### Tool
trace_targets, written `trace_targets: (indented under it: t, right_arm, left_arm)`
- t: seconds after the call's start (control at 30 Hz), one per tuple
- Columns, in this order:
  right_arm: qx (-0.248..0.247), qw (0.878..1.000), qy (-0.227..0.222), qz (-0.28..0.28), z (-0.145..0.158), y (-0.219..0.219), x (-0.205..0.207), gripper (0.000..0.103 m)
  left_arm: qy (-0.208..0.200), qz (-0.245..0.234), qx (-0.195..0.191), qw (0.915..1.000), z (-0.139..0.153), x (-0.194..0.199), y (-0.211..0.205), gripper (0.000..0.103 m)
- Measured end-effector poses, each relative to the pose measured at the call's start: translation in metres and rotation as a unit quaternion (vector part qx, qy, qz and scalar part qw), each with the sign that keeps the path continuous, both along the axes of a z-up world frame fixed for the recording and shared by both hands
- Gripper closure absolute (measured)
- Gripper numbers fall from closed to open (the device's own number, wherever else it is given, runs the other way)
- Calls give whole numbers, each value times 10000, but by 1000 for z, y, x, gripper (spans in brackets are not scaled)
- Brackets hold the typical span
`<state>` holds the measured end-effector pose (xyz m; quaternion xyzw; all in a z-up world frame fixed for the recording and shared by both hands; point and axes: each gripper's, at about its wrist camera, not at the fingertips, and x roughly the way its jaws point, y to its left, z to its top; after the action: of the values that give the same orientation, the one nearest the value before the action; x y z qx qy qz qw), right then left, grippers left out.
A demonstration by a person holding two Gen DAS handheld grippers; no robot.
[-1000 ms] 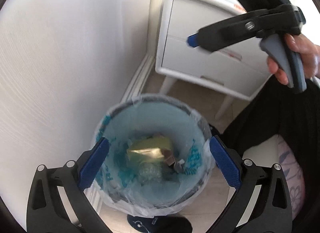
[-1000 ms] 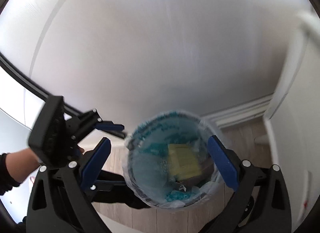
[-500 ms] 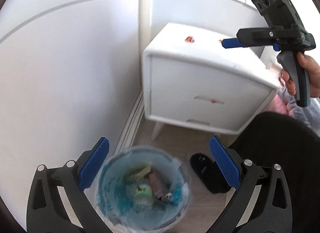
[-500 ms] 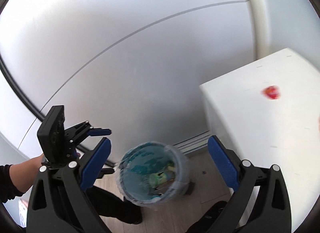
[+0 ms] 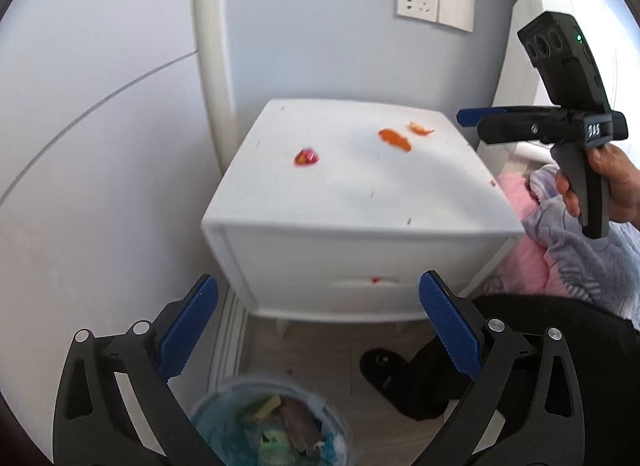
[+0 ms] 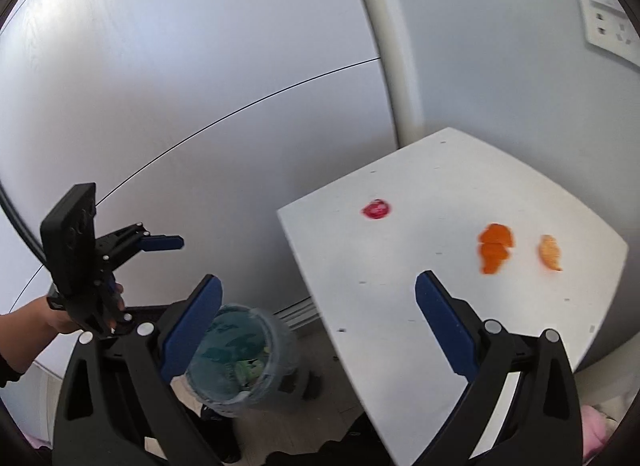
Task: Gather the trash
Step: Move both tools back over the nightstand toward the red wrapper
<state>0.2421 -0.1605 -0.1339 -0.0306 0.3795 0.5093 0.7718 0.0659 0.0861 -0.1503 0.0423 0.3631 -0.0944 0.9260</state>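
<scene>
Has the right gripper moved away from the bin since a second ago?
Yes. The right gripper has risen from directly over the plastic-lined blue trash bin and swung toward the white nightstand.

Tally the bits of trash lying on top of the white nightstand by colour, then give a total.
Orange peel pieces: 2, the larger orange peel and the smaller orange peel
Red wrapper: 1
Total: 3 on the nightstand
</scene>
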Motion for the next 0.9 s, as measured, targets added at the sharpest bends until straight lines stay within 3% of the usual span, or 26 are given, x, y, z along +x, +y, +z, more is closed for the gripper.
trace_targets:
  t: [0.43, 0.9]
  right_arm:
    - [-232, 9970, -234, -697, -11, -53, 53, 8]
    - [-537, 9943, -220, -898, -35, -69, 103, 8]
  left_arm:
    - [62, -379, 175, 9991, 11, 75, -34, 5]
    - [268, -982, 265, 9944, -9, 144, -43, 5]
